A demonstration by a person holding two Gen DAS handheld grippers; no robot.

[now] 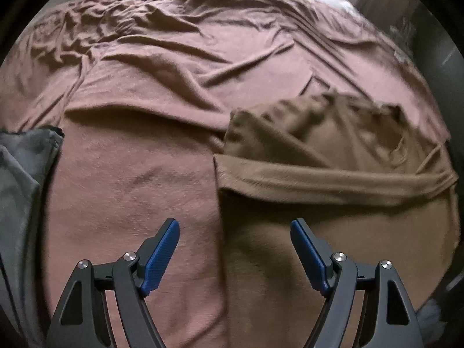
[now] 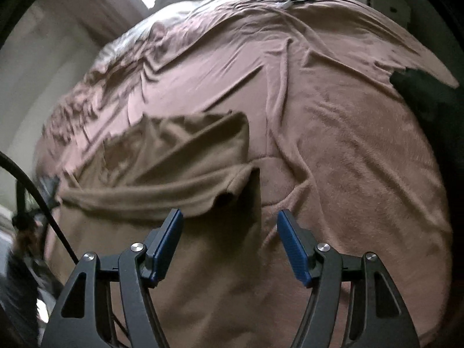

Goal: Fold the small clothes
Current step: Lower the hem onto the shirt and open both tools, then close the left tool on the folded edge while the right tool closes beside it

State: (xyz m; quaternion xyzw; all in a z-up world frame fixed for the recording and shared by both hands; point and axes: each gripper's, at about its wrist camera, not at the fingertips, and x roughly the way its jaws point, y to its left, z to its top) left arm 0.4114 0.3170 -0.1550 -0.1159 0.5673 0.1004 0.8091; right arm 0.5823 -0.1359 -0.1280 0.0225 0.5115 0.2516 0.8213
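Note:
A tan-brown small garment (image 1: 333,174) lies on the pink bed sheet (image 1: 145,145), partly folded, with a fold band across its middle and a crumpled far part. In the right wrist view the same garment (image 2: 174,174) lies centre-left. My left gripper (image 1: 235,229) is open and empty, hovering above the garment's near left edge. My right gripper (image 2: 230,220) is open and empty, above the garment's near right edge, close to the fold band's end.
A grey cloth (image 1: 20,188) lies at the left edge of the left wrist view. A black cable (image 2: 37,197) runs at the left of the right wrist view. The wrinkled sheet (image 2: 348,159) extends far and right. A dark gap (image 2: 420,92) lies beyond the bed's right edge.

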